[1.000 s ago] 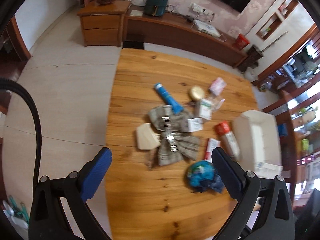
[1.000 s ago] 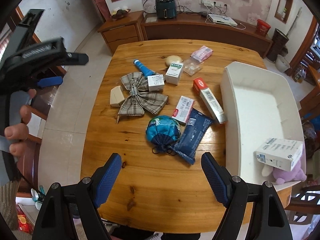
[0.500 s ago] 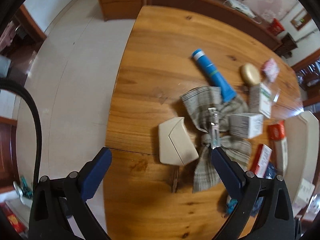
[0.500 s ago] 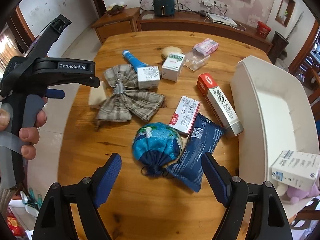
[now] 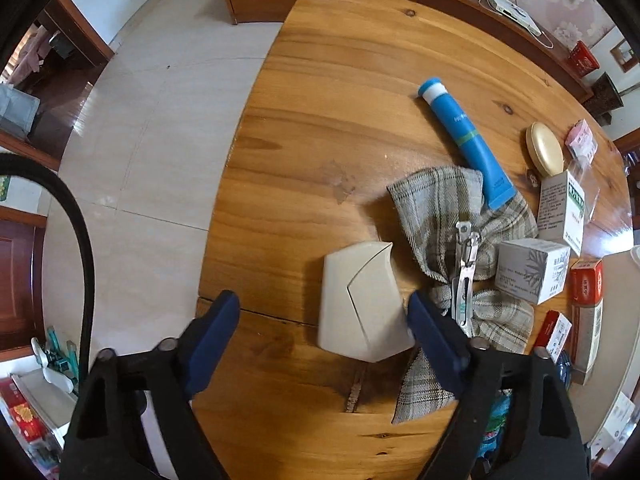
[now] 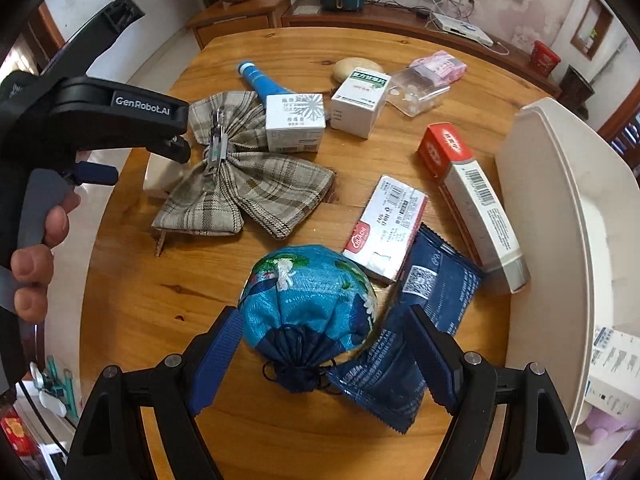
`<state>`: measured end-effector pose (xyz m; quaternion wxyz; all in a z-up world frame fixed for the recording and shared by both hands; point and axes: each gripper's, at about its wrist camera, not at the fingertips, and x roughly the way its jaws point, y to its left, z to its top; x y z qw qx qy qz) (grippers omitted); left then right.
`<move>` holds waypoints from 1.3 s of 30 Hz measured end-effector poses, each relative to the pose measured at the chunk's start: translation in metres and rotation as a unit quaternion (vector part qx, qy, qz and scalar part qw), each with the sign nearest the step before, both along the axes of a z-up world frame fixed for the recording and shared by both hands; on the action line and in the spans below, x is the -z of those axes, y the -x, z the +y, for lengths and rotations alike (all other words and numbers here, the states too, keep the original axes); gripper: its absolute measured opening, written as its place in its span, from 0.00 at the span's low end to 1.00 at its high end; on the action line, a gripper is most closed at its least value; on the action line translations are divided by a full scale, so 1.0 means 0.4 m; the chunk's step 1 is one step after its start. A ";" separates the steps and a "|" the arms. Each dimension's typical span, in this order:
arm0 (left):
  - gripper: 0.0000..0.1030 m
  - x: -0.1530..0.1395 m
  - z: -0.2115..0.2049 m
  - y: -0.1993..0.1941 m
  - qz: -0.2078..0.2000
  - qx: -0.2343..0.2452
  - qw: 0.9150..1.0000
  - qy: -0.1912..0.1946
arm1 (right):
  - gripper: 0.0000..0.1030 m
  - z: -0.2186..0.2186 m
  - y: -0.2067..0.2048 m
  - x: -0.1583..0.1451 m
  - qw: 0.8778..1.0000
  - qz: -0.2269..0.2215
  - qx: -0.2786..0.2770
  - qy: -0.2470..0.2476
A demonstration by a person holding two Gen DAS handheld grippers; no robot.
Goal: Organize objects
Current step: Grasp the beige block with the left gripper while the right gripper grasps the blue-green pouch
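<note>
My left gripper [image 5: 324, 326] is open and low over the wooden table [image 5: 320, 80]. A cream wedge-shaped box [image 5: 360, 304] lies between its blue fingers, nearer the right one. Next to the box lies a plaid fabric bow [image 5: 436, 204] with a metal clip, a blue tube [image 5: 468, 144] across its upper edge. My right gripper [image 6: 324, 340] is open around a blue drawstring pouch [image 6: 308, 292] without touching it. A dark blue packet [image 6: 428, 312] lies partly under its right finger.
A white bin [image 6: 560, 208] stands at the right edge with a white carton [image 6: 612, 372] inside. Two white boxes [image 6: 296, 122], a red-and-white box [image 6: 384, 228], a long toothpaste box [image 6: 476, 200], an oval soap [image 5: 544, 150] and pink packets lie about. A hand [image 6: 36, 252] holds the left gripper.
My left gripper has dropped and closed in on the cream box, which now sits between its fingers. My right gripper has moved lower, bringing the blue pouch between its fingers.
</note>
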<state>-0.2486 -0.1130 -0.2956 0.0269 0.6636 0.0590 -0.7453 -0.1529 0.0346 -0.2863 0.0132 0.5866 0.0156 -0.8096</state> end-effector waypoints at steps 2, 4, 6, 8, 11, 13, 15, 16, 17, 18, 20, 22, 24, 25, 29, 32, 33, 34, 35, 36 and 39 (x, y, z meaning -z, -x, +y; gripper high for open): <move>0.78 0.009 0.004 -0.005 -0.008 0.004 1.000 -0.002 | 0.81 -0.009 0.001 0.005 1.000 -0.001 -0.009 -0.002; 0.75 0.019 0.010 -0.010 -0.016 0.007 1.000 -0.004 | 0.80 -0.020 0.001 0.010 1.000 0.000 -0.016 -0.006; 0.74 0.020 0.015 -0.020 -0.012 0.013 1.000 0.006 | 0.76 -0.026 -0.001 0.016 1.000 -0.003 -0.023 -0.007; 0.73 0.019 0.020 -0.030 -0.010 0.019 1.000 0.012 | 0.68 -0.030 -0.002 0.028 1.000 -0.011 -0.026 -0.005; 0.66 0.015 0.024 -0.042 -0.006 0.026 0.999 0.020 | 0.64 -0.034 -0.009 0.029 1.000 -0.004 -0.031 -0.007; 0.53 0.011 0.028 -0.049 -0.003 0.032 0.999 0.027 | 0.60 -0.033 -0.012 0.029 0.999 -0.001 -0.032 -0.006; 0.50 0.007 0.032 -0.057 -0.003 0.040 0.999 0.028 | 0.57 -0.029 -0.014 0.028 0.999 0.001 -0.032 -0.005; 0.50 0.006 0.031 -0.061 -0.003 0.040 0.999 0.024 | 0.55 -0.030 -0.015 0.027 0.999 0.002 -0.034 -0.007; 0.50 0.006 0.031 -0.068 -0.003 0.041 0.999 0.024 | 0.54 -0.032 -0.018 0.025 0.999 0.003 -0.037 -0.009; 0.50 0.005 0.031 -0.072 -0.002 0.043 0.999 0.026 | 0.53 -0.033 -0.022 0.024 0.999 0.004 -0.037 -0.010; 0.49 0.003 0.033 -0.083 -0.001 0.046 0.998 0.031 | 0.51 -0.033 -0.024 0.023 0.999 0.005 -0.035 -0.009; 0.49 -0.001 0.038 -0.094 0.000 0.050 0.998 0.029 | 0.50 -0.028 -0.031 0.019 1.000 0.003 -0.030 0.000; 0.49 -0.010 0.036 -0.108 0.003 0.052 0.998 0.024 | 0.49 -0.023 -0.038 0.014 1.000 0.003 -0.025 0.012; 0.49 -0.008 0.039 -0.115 0.006 0.054 0.998 0.025 | 0.48 -0.021 -0.044 0.009 1.000 0.005 -0.022 0.015; 0.49 -0.021 0.038 -0.122 0.015 0.061 0.998 0.028 | 0.48 -0.017 -0.062 -0.018 0.999 0.016 -0.017 0.026; 0.49 -0.045 0.048 -0.138 0.023 0.065 0.997 0.032 | 0.48 -0.013 -0.085 -0.050 0.999 0.031 -0.011 0.032; 0.49 -0.055 0.050 -0.148 0.026 0.067 0.997 0.036 | 0.48 -0.011 -0.093 -0.061 0.999 0.035 -0.009 0.034; 0.49 -0.060 0.055 -0.153 0.026 0.070 0.996 0.038 | 0.48 -0.008 -0.104 -0.076 0.998 0.040 -0.007 0.038; 0.49 -0.067 0.057 -0.162 0.026 0.072 0.996 0.041 | 0.48 -0.005 -0.114 -0.087 0.998 0.044 -0.006 0.041; 0.49 -0.075 0.058 -0.167 0.025 0.074 0.996 0.041 | 0.48 0.000 -0.128 -0.105 0.998 0.049 -0.004 0.044; 0.49 -0.102 0.067 -0.188 0.025 0.086 0.995 0.032 | 0.48 0.021 -0.156 -0.144 0.997 0.061 0.004 0.051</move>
